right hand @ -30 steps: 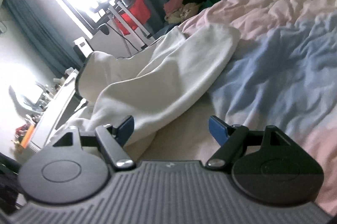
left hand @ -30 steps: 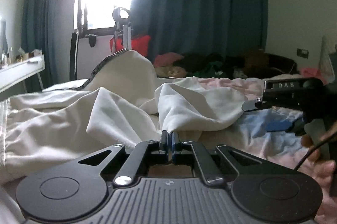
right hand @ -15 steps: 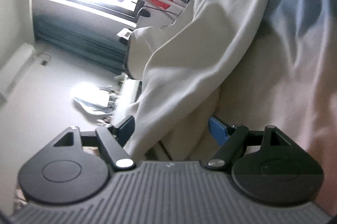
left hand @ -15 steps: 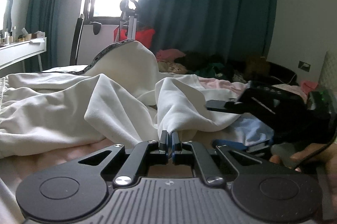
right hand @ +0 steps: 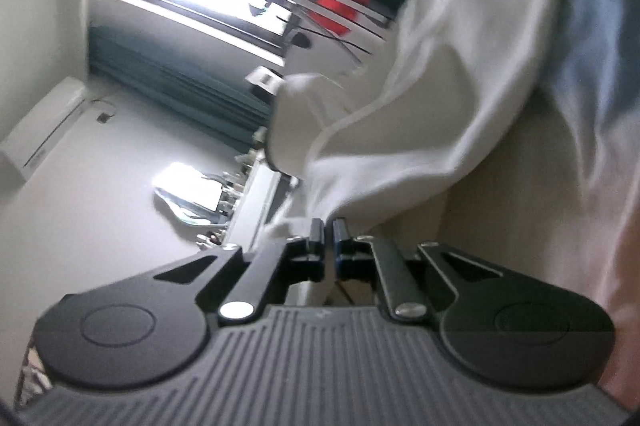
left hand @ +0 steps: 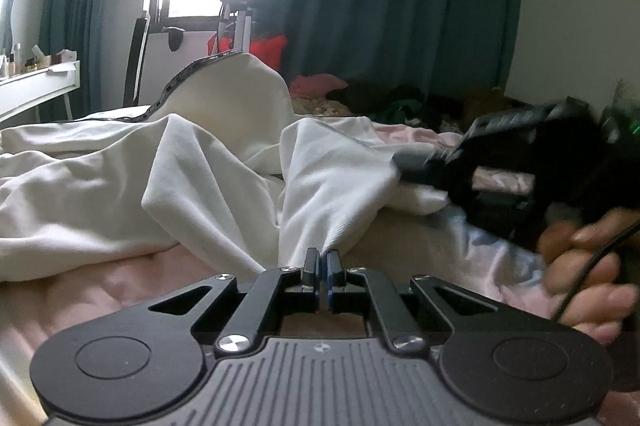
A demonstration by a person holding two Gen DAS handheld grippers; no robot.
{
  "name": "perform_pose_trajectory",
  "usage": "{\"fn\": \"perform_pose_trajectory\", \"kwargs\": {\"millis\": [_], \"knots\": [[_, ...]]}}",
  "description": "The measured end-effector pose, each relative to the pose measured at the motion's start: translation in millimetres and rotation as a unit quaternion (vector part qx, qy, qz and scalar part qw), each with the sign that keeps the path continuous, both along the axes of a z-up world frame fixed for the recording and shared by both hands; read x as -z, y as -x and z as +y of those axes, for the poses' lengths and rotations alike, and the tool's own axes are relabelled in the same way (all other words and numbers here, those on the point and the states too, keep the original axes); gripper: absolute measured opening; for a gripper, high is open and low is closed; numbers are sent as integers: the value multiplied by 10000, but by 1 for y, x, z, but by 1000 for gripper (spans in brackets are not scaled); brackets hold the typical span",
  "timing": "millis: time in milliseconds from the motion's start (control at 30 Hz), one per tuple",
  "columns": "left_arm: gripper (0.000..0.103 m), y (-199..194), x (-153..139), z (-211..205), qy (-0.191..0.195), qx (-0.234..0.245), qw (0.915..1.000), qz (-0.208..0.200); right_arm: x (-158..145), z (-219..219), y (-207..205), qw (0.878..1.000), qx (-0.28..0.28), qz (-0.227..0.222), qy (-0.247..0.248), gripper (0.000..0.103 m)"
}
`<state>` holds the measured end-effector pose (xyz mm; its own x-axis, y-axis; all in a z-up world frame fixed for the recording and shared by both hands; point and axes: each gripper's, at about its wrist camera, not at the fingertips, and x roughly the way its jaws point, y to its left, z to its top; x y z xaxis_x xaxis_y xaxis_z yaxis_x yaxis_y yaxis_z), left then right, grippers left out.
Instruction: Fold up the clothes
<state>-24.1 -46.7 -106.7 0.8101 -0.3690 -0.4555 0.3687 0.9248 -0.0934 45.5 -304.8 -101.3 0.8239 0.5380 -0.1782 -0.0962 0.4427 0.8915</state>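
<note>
The right gripper [right hand: 328, 228] has just been closing, now pinching the crumpled white cotton garment [left hand: 328, 186]; the left gripper [left hand: 321, 258] also grips it, ready for folding.

The left gripper [left hand: 321, 258] pinches a fold of the white garment [left hand: 192, 178] on the bed [left hand: 120, 278]. At the right, blurred, the right gripper [left hand: 404, 170] meets the garment's edge.

From my left claw's view, my right claw [left hand: 404, 168] is a dark smear, its tips lost against the white garment [left hand: 224, 170]. My hand [left hand: 588, 266] runs off the frame's edge. The right view is blurred; bottles on the shelf [left hand: 36, 84] are unreadable.
</note>
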Motion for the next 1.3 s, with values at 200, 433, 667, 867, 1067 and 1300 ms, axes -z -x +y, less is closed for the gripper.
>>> {"fn": "perform_pose_trajectory", "kwargs": {"millis": [200, 433, 667, 867, 1067, 1300], "knots": [[3, -7, -1, 11, 201, -246, 9992, 227, -28, -5, 23, 9979, 341, -542, -20, 3], [4, -9, -6, 23, 445, -405, 9975, 357, -26, -19, 42, 9975, 574, -405, -119, 5], [4, -4, -8, 22, 422, -445, 9976, 318, 0, -10, 20, 9985, 429, 248, 223, 8], [4, -5, -7, 21, 449, -499, 9972, 339, 39, -18, 1, 9947, 691, 756, -136, 82], [4, -5, -8, 22, 483, -521, 9968, 361, 49, -8, -26, 9965, 306, 650, -431, 76], [4, -11, -3, 17, 367, -554, 9973, 311, 59, 7, -44, 9955, 299, 891, -119, 10]]}}
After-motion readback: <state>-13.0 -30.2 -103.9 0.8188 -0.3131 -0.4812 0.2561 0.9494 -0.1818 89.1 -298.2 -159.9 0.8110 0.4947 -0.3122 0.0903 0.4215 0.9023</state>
